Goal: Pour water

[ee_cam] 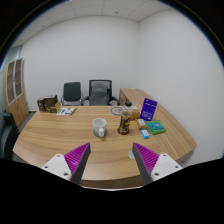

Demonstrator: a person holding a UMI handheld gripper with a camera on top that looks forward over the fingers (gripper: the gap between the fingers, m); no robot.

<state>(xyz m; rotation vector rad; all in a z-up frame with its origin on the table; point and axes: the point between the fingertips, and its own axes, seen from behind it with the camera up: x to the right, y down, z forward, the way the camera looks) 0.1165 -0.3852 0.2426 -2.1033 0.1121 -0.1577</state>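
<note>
the gripper (110, 160) hangs well back from everything on the large curved light-wood table (60, 140), its jaws spread wide and holding nothing, the two purple-pink pads (76, 156) framing bare tabletop. the task's things stand beyond the fingers near the table's middle: a white ceramic mug (100, 127) with its handle turned aside, and just beside it a small brown vessel (124, 123) that looks like a jug or kettle, though its exact form is too small to tell.

the main risk, as i judge it, is the long approach: coming in from this far, the fingers could close off-centre on the brown vessel and tip it, or nudge the mug, which stands near enough to be knocked. a poor grip would let the vessel swing during the tilt, sending water onto the wood or toward the teal book-like object (157, 127) and the purple upright sign (149, 108) near it. whether the vessel holds water cannot be seen.

the room is a plain white-walled office with a pale ceiling. two dark office chairs (98, 91) stand behind the far edge of the table, a wooden cabinet (14, 88) lines one side, and some books or boxes (48, 103) sit on the far end.
</note>
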